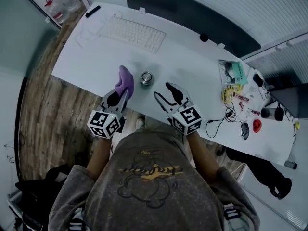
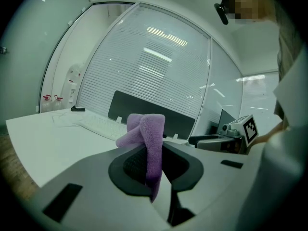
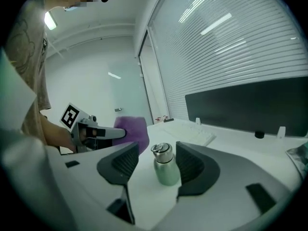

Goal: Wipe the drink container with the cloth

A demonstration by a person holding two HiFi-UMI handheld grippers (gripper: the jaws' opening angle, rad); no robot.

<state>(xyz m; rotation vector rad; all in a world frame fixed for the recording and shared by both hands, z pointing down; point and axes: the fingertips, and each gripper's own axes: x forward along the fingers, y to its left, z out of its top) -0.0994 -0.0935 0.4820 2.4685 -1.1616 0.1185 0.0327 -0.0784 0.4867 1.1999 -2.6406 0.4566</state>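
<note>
Nearest are the two hand-held grippers, side by side over the near edge of the white surface (image 1: 91,57). The left hand-held gripper (image 1: 120,96) is clenched on the one purple cloth (image 1: 125,78). The cloth is pinched between its pads and folds up and forward past the tips. The right hand-held gripper (image 1: 161,90) is released, its jaws standing apart with nothing pressed between them.

The single drink container (image 1: 147,78), a small metal bottle with a ring on its cap, stands upright on the surface. It is just ahead of the right jaws, in line with their gap and untouched. The cloth hangs just beside it on its left, and whether the two touch cannot be told.

Around the bottle the surface is bare, with open room to its left, its right and beyond it. Farther back lies one white keyboard (image 1: 132,32), well apart from the bottle. Behind that stands one long dark panel (image 1: 192,13), and the gripper views show slatted blinds beyond it.

Off to the right, well clear of both grippers, sits a scatter of packets (image 1: 232,72), a looped black cable (image 1: 224,117) and a small red item (image 1: 256,125). To the left the surface ends at an edge above the wooden floor (image 1: 41,95).
</note>
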